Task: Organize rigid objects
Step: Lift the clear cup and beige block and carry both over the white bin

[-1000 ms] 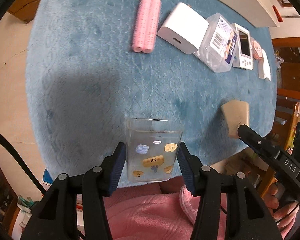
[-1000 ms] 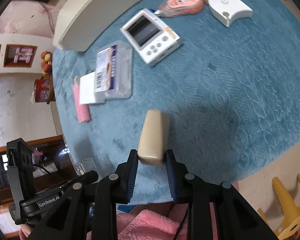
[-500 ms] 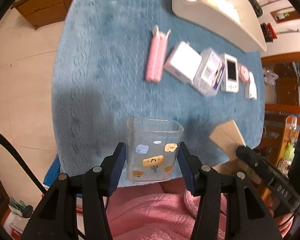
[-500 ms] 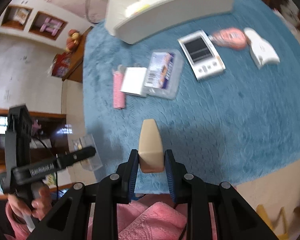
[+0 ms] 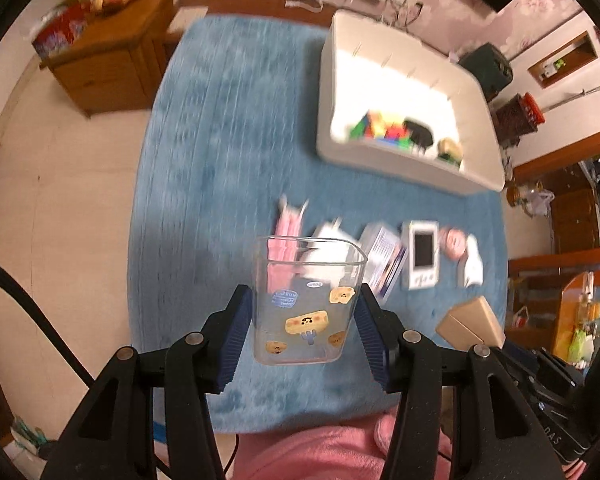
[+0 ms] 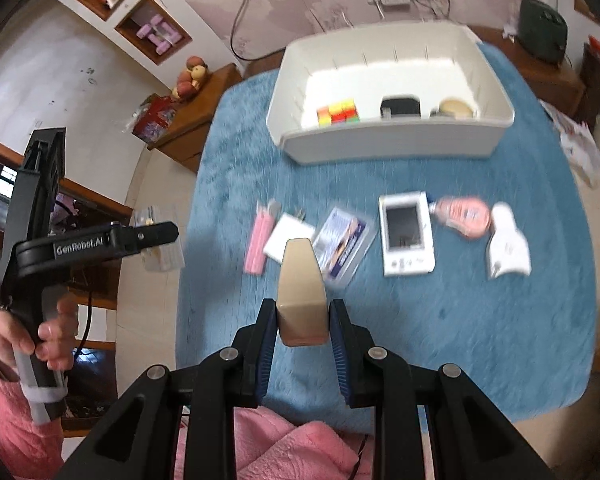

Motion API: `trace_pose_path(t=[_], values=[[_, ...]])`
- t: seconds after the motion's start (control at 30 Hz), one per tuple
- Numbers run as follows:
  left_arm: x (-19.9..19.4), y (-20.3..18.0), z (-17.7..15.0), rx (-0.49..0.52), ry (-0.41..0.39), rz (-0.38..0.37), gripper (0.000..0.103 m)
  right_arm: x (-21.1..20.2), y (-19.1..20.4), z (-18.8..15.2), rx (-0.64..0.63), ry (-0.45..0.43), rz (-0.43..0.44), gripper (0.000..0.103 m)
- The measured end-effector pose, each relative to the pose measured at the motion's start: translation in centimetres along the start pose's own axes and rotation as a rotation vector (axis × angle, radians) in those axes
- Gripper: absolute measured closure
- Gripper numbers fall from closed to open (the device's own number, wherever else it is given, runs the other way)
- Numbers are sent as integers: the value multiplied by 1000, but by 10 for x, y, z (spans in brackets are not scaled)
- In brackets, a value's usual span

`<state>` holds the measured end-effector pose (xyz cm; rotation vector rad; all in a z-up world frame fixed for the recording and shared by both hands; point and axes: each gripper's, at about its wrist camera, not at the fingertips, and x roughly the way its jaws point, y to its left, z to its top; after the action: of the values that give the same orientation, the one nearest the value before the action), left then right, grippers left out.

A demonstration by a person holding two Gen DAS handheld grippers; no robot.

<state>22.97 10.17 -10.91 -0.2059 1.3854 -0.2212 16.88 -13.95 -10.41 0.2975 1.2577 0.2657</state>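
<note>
left wrist: left claw (image 5: pixel 306 322) clenched on a clear square cup (image 5: pixel 307 300) with cartoon stickers, held in the air above the blue desk (image 5: pixel 204 184). white bin (image 5: pixel 404 108) at the far side, partly blurred.

right wrist: right claw (image 6: pixel 303 330) clamped on a beige block (image 6: pixel 301 294), lifted over the desk (image 6: pixel 460 320). behind it a row: pink rollers (image 6: pixel 258 242), white charger (image 6: pixel 286 236), handheld console (image 6: pixel 406 234). bin (image 6: pixel 388 136) holds a colour cube (image 6: pixel 338 112).

A clear stickered cup (image 5: pixel 306 300) and a tan block (image 6: pixel 302 300) are held above the blue mat.
</note>
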Motion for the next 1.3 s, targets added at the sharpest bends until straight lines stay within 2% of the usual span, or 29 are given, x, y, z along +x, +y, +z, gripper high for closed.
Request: trace_pose_path(t=[0.17, 0.4, 0.67, 1.03, 1.17, 1.3], values=[[-6, -23, 30, 20, -70, 10, 48, -18, -13, 26, -34, -44, -11, 76], [2, -48, 66, 33, -98, 31, 48, -29, -34, 59, -67, -89, -34, 76], [21, -75, 107, 10, -132, 69, 47, -25, -63, 99, -111, -120, -69, 77], [55, -102, 149, -33, -190, 85, 47, -5, -102, 147, -183, -175, -106, 77], [67, -109, 160, -40, -233, 78, 47, 6, -115, 157, -194, -197, -107, 77], [76, -115, 162, -37, -325, 74, 47, 17, -127, 165, -193, -206, -105, 77]])
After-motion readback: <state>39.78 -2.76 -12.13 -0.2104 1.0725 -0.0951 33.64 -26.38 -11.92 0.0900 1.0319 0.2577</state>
